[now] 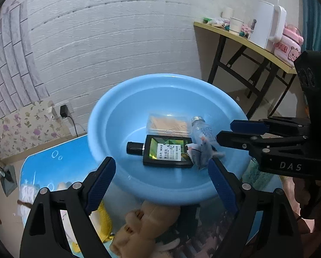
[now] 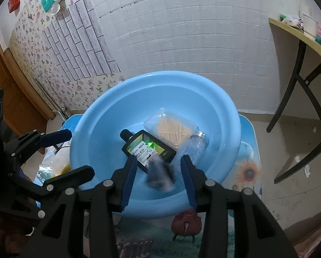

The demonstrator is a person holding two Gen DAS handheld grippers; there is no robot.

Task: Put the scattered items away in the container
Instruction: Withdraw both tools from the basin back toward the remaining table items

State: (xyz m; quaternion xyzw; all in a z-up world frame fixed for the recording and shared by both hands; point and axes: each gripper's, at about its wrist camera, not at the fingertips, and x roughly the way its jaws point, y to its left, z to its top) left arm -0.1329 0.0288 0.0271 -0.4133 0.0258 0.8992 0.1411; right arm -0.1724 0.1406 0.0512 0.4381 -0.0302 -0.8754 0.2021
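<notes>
A blue basin (image 1: 108, 116) (image 2: 91, 129) stands on a small blue table. In it lie a black flat bottle (image 1: 166, 153) (image 2: 147, 148), a clear box of toothpicks (image 1: 168, 125) (image 2: 171, 126) and a small clear bottle (image 1: 203, 130) (image 2: 194, 146). A grey sachet (image 1: 201, 152) (image 2: 160, 174), blurred, is in the air between my right gripper's (image 2: 158, 165) open fingers, over the basin. My right gripper also shows in the left wrist view (image 1: 223, 132). My left gripper (image 1: 162, 169) is open and empty at the basin's near rim; it also shows in the right wrist view (image 2: 78, 150).
A plush toy (image 1: 143, 225) and a yellow item (image 1: 104, 221) lie on the table (image 1: 59, 161) below the basin. Plastic bags (image 2: 52, 163) lie left of the basin. A folding table (image 1: 242, 40) with a kettle and cups stands at the right by the wall.
</notes>
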